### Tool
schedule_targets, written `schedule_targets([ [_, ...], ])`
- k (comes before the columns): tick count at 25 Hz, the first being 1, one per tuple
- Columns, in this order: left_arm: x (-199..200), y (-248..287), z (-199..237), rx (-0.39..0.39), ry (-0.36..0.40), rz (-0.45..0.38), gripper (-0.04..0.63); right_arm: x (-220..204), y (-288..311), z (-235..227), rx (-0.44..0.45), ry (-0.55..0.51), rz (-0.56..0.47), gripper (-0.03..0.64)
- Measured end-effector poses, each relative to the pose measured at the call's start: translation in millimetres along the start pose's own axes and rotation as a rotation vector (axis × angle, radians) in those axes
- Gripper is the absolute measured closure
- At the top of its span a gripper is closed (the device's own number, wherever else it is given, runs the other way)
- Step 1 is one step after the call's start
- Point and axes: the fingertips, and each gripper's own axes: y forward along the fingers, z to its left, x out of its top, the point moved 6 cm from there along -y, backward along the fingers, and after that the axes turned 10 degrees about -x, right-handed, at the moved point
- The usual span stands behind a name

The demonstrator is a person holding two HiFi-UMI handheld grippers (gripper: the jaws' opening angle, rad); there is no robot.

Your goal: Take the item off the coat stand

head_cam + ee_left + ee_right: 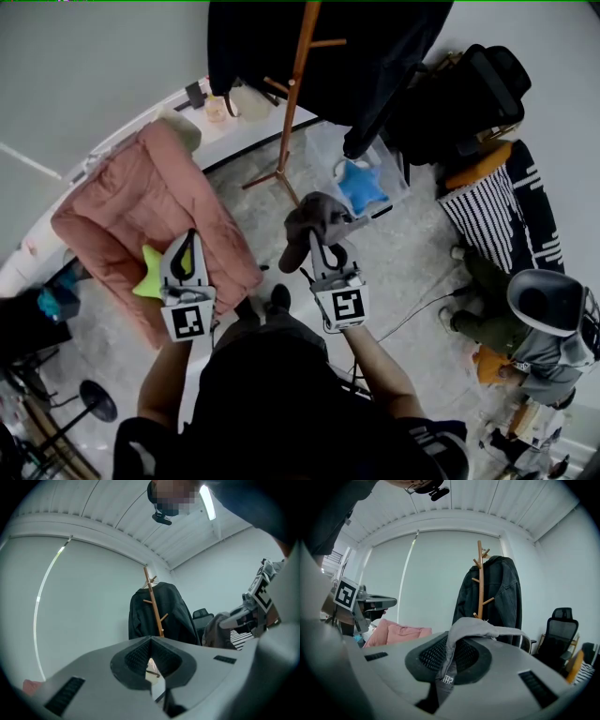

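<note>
One soft grey cloth (314,223) sits in the middle of the head view. It is pinched tight in the fingers of the right gripper (321,246). The left gripper (190,239) has its fingers clenched on nothing. Higher up stands one thin wooden coat stand (295,84) with one black jacket (375,47). One puffy pink seat (141,206) is at the left.

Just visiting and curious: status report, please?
Right gripper shut on grey cloth, clear of coat stand. Left gripper shut, empty. Black coat hangs on stand; nothing blocking.
</note>
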Motion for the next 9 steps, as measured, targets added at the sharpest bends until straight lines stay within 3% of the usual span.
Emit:
schedule_targets([
  [9,-2.5,0.1,1.6,0.004,0.004,-0.001,0.572,0.4,2.4,1.7,0.006,-0.020,0.002,0.584],
])
